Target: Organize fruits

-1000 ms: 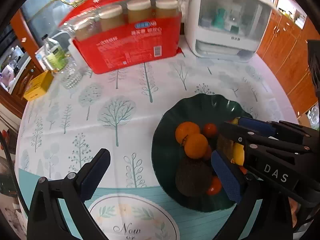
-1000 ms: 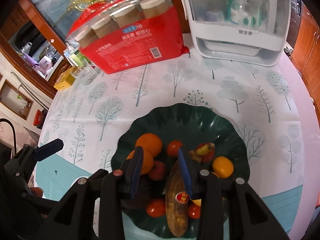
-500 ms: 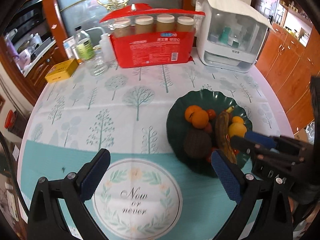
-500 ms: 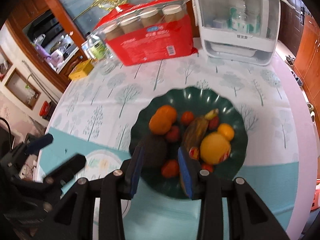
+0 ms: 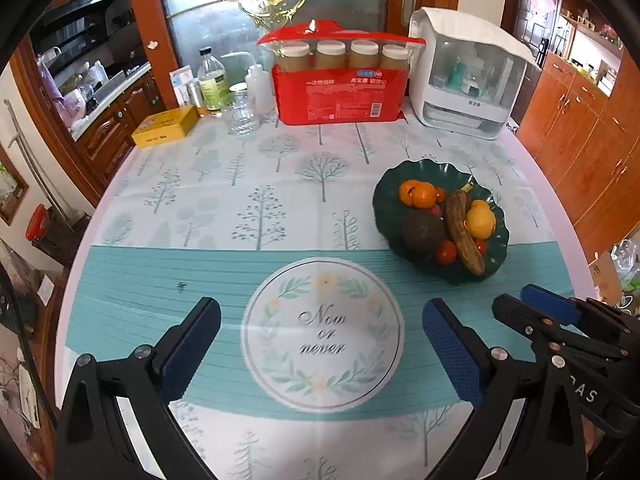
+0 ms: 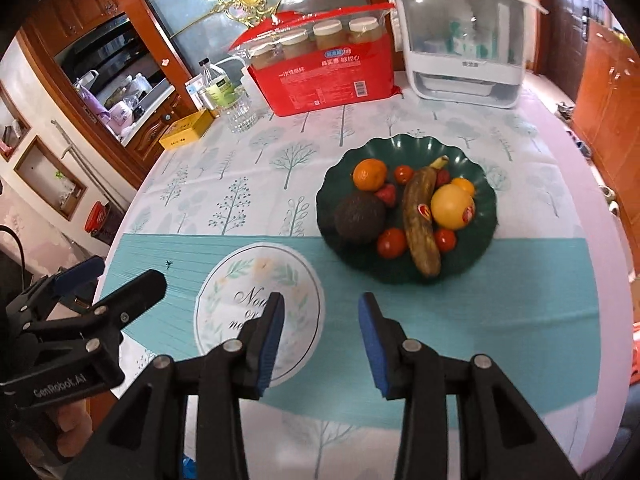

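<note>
A dark green scalloped plate (image 6: 404,148) (image 5: 424,172) on the table holds a brown banana (image 6: 420,220), an avocado (image 6: 358,216), oranges (image 6: 370,174), a yellow fruit with a sticker (image 6: 452,206), and small tomatoes (image 6: 392,242). My left gripper (image 5: 320,332) is open and empty above the "Now or never" print, left of the plate. My right gripper (image 6: 322,320) is open and empty, short of the plate's near rim. The right gripper also shows in the left wrist view (image 5: 536,312), and the left gripper shows in the right wrist view (image 6: 116,280).
At the table's far side stand a red pack of jars (image 5: 340,80), a white appliance (image 5: 468,76), a yellow box (image 5: 166,126), a glass (image 5: 242,114) and bottles (image 5: 212,80). Wooden cabinets (image 5: 580,112) stand at the right.
Both grippers have drawn back from the plate toward the near side of the table. The right gripper, narrow over the fruit before, has opened wider. The fruit stays on the plate.
</note>
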Tool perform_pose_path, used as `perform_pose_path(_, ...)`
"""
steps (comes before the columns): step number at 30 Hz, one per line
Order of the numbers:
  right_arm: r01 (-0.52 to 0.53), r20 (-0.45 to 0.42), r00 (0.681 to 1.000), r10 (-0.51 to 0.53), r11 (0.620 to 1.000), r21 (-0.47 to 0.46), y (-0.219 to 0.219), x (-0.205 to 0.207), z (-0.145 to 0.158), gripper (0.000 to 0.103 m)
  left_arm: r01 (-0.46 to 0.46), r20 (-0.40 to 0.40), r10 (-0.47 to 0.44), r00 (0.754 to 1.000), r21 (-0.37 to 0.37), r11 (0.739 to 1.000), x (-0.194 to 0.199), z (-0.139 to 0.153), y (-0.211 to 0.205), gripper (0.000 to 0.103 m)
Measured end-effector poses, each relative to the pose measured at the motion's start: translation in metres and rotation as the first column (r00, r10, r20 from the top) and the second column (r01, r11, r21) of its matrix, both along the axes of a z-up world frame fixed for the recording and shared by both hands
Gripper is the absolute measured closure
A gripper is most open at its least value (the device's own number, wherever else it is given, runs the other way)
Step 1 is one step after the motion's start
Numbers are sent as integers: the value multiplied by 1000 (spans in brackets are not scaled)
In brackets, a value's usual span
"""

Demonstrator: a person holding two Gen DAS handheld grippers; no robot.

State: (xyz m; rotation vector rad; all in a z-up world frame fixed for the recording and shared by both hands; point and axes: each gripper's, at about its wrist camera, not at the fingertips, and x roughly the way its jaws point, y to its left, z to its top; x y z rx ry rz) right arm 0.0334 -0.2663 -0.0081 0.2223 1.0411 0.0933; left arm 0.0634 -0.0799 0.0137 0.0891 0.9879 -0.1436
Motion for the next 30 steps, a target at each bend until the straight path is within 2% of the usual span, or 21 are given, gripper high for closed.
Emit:
perform_pose_path(5, 51, 8, 999, -51, 999, -8, 15, -28, 13, 57, 3, 35, -4, 999, 4, 1000, -19, 14, 18, 2)
perform_pose_path(11, 108, 47, 993, -106, 993, -43, 28, -42, 28, 55, 7, 63, -6, 998, -3, 1000, -32, 23, 35, 2)
perform_pose_path(14, 115, 64, 992, -111, 992, -61, 38, -48, 34, 51, 0, 61, 0, 998, -6, 1000, -34, 23, 41, 2)
perform_pose_path(23, 98, 93, 992, -88, 989, -110, 65, -60, 41, 51, 4, 62, -4, 998, -10, 1000, -41, 22, 50, 3)
perform_pose_path(30, 102, 98, 991, -91, 988, -117, 71, -62, 42, 51, 24, 48, -23, 999, -18, 1000, -43, 20, 55, 2)
